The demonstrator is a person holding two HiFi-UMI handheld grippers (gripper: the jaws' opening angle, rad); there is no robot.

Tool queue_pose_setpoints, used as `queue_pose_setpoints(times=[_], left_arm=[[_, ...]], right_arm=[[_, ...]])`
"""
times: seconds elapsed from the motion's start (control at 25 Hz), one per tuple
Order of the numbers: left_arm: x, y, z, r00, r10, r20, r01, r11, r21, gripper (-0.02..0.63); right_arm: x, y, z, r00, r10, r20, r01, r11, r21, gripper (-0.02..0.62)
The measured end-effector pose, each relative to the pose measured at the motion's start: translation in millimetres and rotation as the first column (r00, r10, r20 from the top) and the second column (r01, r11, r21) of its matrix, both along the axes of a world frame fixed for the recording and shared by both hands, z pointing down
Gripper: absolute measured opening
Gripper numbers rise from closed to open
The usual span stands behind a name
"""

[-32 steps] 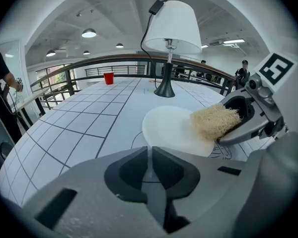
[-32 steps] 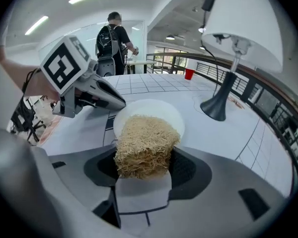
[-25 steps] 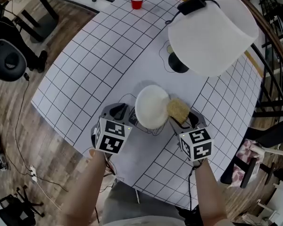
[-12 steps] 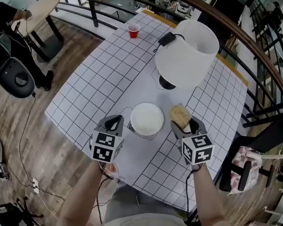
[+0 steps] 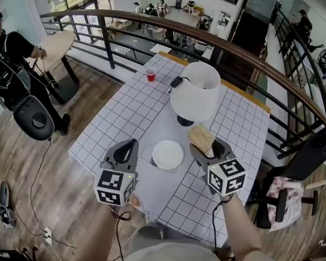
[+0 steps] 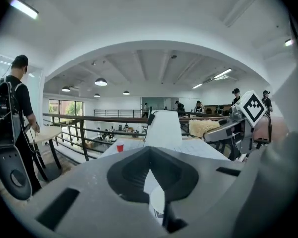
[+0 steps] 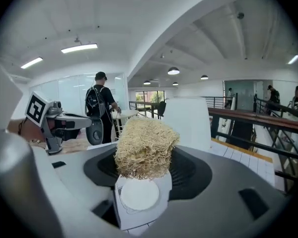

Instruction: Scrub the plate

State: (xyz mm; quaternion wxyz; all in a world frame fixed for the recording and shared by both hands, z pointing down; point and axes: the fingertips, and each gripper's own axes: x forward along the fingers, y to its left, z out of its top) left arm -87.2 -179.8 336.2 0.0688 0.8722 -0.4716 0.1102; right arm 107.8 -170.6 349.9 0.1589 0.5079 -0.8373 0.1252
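Observation:
A white plate (image 5: 168, 155) lies on the gridded table (image 5: 130, 113), between my two grippers. It also shows as a white disc (image 7: 139, 194) under the right jaws. My right gripper (image 5: 205, 145) is held in the air to the right of the plate, shut on a tan fibrous scrub sponge (image 5: 201, 137), which fills the middle of the right gripper view (image 7: 145, 148). The left gripper (image 5: 127, 145) is raised to the left of the plate, its jaws together with nothing between them (image 6: 150, 151). Neither gripper touches the plate.
A lamp with a big white shade (image 5: 195, 98) stands just behind the plate. A red cup (image 5: 150, 74) sits at the table's far corner. A railing (image 5: 217, 42) runs behind the table. A person with a backpack (image 5: 11, 53) stands at a round table far left.
The sponge has come off the plate's right rim and both grippers have lifted away from the plate. The head view has pulled back, so the plate looks smaller.

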Motion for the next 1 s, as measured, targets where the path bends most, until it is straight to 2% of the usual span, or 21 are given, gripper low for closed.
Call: queue_pose_setpoints(times=[0.24, 0.44, 0.68, 0.84, 1.0], left_arm=[[-7, 30, -86, 1.0, 0.002, 0.009, -0.003, 0.987, 0.161, 0.015], [-12, 53, -143, 1.0, -0.002, 0.029, -0.007, 0.958, 0.286, 0.014], [-15, 91, -186, 0.999, 0.008, -0.047, 0.009, 0.937, 0.349, 0.015], [-12, 108, -194, 1.0, 0.005, -0.031, 0.007, 0.923, 0.384, 0.015], [-7, 119, -190, 0.999, 0.003, -0.035, 0.011, 0.923, 0.385, 0.015]], right_arm=[[-16, 31, -94, 0.999, -0.019, 0.026, 0.015, 0.987, 0.162, 0.256], [-27, 65, -164, 0.999, -0.035, -0.001, 0.034, 0.951, 0.307, 0.256], [-46, 104, -221, 0.995, -0.101, 0.003, 0.089, 0.888, 0.452, 0.256], [-50, 121, -237, 0.995, -0.098, 0.003, 0.083, 0.861, 0.503, 0.256], [-52, 135, -243, 0.995, -0.103, 0.002, 0.085, 0.824, 0.56, 0.256]])
